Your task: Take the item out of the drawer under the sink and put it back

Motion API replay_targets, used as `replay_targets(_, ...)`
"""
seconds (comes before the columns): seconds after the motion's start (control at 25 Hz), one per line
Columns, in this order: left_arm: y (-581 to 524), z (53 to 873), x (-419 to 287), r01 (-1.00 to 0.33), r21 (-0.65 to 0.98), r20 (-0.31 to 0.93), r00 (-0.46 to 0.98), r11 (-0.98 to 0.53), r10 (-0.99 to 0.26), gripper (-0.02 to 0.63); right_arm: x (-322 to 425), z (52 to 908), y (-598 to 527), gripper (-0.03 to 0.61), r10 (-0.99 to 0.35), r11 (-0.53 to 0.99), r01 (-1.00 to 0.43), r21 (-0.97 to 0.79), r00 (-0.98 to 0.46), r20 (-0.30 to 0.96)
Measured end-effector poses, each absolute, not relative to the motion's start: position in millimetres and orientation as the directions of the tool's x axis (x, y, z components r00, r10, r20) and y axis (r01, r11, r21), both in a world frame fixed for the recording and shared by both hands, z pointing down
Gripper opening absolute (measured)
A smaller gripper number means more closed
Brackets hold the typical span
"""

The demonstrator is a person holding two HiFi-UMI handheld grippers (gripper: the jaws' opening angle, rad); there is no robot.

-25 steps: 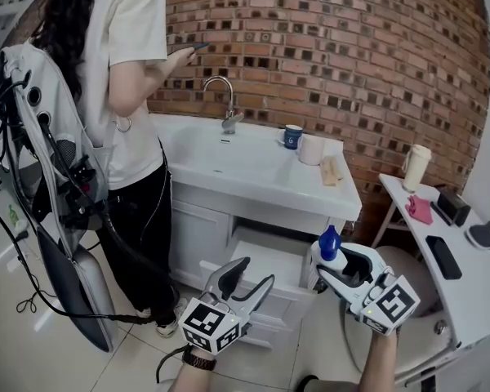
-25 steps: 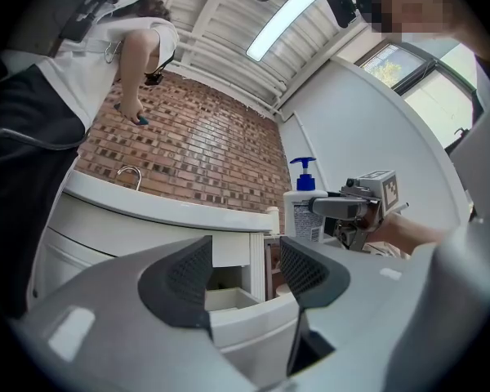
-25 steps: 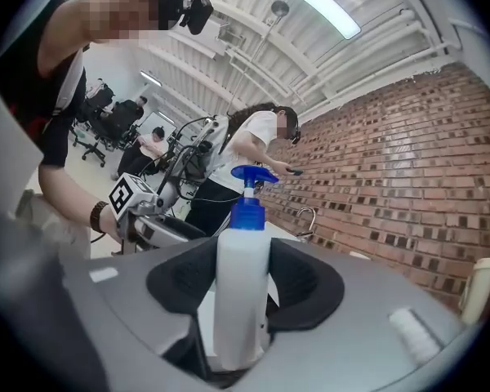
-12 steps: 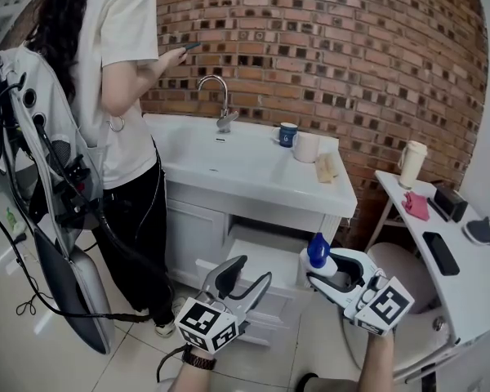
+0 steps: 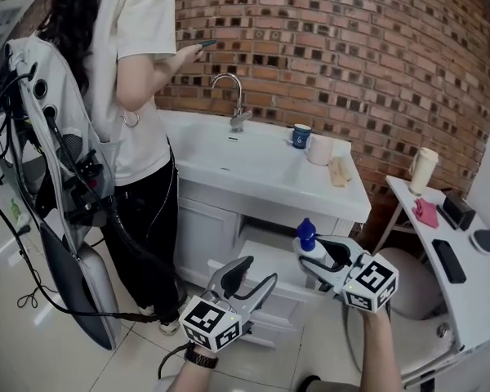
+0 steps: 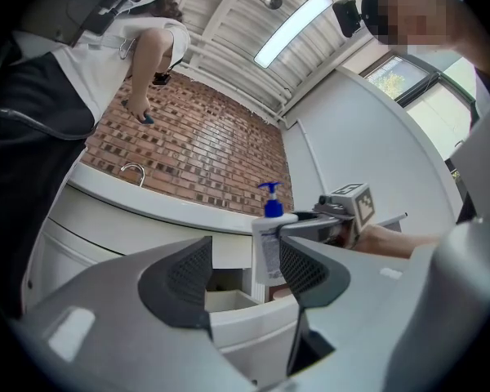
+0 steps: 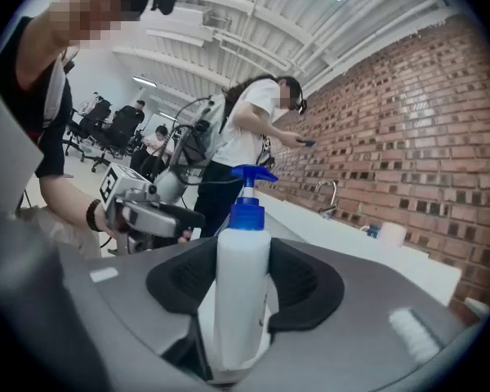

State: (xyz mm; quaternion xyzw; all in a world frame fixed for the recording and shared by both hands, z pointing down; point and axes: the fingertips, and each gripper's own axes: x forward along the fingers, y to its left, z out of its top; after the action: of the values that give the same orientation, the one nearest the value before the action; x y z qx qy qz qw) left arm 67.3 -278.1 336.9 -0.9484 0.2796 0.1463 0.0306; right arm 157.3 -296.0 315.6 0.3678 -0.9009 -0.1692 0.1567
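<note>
The right gripper [image 5: 318,260] is clamped on the white pump bottle [image 7: 243,260] with the blue top, holding it upright between its pads in the air over the open drawer [image 5: 287,294]. To its left and lower, the left gripper [image 5: 257,272] has its jaws apart with nothing between them, close before the drawer's front. Beyond both grippers stands the white sink [image 5: 229,158] against the brick wall [image 5: 376,64], with a person [image 5: 139,72] standing at its left end.

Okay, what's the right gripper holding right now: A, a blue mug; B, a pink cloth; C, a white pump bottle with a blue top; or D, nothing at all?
C: in the right gripper view, the right gripper has its fingers pressed on both sides of the upright white pump bottle.
</note>
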Motion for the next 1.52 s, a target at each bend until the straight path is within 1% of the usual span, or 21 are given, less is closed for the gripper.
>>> replay_targets(0.08, -278.3, 338.4, 64.3, -0.529, 0.022, -0.292, 0.808, -0.848, -0.512, 0.262, 152.5, 341.1, -331.4, 0.196, -0.689, 0.718, -0.593, 0.364, -0.682, 0.247)
replay_targets(0.2, -274.2, 342.7, 62.9, -0.51, 0.008, -0.281, 0.824, -0.86, -0.492, 0.262, 140.5, 382.6, -372.1, 0.196, -0.601, 0.799, -0.559, 0.222, -0.72, 0.347)
replay_targets(0.32, -268.7, 346.3, 64.6, -0.474, 0.001, -0.279, 0.845, -0.881, -0.456, 0.262, 132.6, 418.4, -399.3, 0.196, -0.532, 0.831, -0.551, 0.074, -0.749, 0.395)
replay_targets(0.44, -260.9, 351.2, 73.9, -0.42, -0.005, -0.275, 0.873, -0.908, -0.402, 0.262, 142.9, 438.1, -412.4, 0.196, -0.528, 0.812, -0.583, -0.008, -0.74, 0.417)
replay_targets(0.52, -261.3, 356.1, 74.0, -0.423, -0.008, -0.26, 0.876, -0.906, -0.407, 0.262, 146.9, 441.7, -411.1, 0.198, -0.524, 0.81, -0.587, -0.011, -0.731, 0.437)
replay_targets(0.6, -264.2, 356.8, 72.6, -0.433, 0.006, -0.257, 0.871, -0.901, -0.42, 0.262, 155.0, 446.0, -405.6, 0.202, -0.536, 0.802, -0.596, 0.029, -0.697, 0.477)
replay_targets(0.72, -266.9, 348.8, 72.0, -0.434, 0.036, -0.283, 0.859, -0.9, -0.426, 0.262, 173.6, 443.9, -396.1, 0.227, -0.595, 0.764, -0.637, 0.101, -0.636, 0.492)
replay_targets(0.8, -266.1, 341.8, 72.6, -0.435, 0.052, -0.303, 0.851, -0.899, -0.429, 0.262, 189.3, 436.7, -384.2, 0.233, -0.656, 0.721, -0.683, 0.115, -0.62, 0.431)
replay_targets(0.84, -264.7, 338.5, 72.9, -0.435, 0.059, -0.312, 0.847, -0.898, -0.431, 0.262, 199.6, 434.2, -376.4, 0.244, -0.691, 0.692, -0.714, 0.105, -0.614, 0.382)
replay_targets(0.96, -259.1, 329.9, 73.8, -0.446, 0.073, -0.341, 0.829, -0.892, -0.443, 0.262, 231.0, 421.5, -346.1, 0.242, -0.787, 0.601, -0.797, 0.066, -0.576, 0.221)
replay_targets(1.04, -258.4, 324.5, 72.2, -0.468, 0.067, -0.353, 0.815, -0.881, -0.46, 0.262, 236.3, 393.4, -322.9, 0.242, -0.82, 0.569, -0.818, 0.086, -0.557, 0.129)
replay_targets(1.12, -257.8, 322.9, 71.2, -0.487, 0.057, -0.35, 0.808, -0.871, -0.474, 0.261, 227.9, 359.3, -293.5, 0.238, -0.834, 0.549, -0.827, 0.118, -0.551, 0.019)
replay_targets(1.2, -258.7, 323.2, 71.4, -0.504, 0.055, -0.345, 0.801, -0.862, -0.49, 0.261, 215.1, 339.4, -270.1, 0.232, -0.835, 0.534, -0.831, 0.158, -0.547, -0.058)
replay_targets(1.24, -259.7, 323.5, 71.6, -0.511, 0.061, -0.343, 0.796, -0.858, -0.498, 0.261, 209.5, 335.7, -263.4, 0.215, -0.836, 0.523, -0.832, 0.184, -0.543, -0.077)
replay_targets(1.32, -260.9, 326.2, 73.2, -0.519, 0.079, -0.34, 0.789, -0.851, -0.512, 0.259, 202.8, 335.2, -256.0, 0.155, -0.843, 0.499, -0.837, 0.227, -0.529, -0.099)
replay_targets(1.52, -253.0, 327.0, 74.9, -0.534, 0.079, -0.336, 0.781, -0.842, -0.527, 0.259, 189.3, 336.0, -245.2, 0.123, -0.83, 0.503, -0.822, 0.266, -0.546, -0.116)
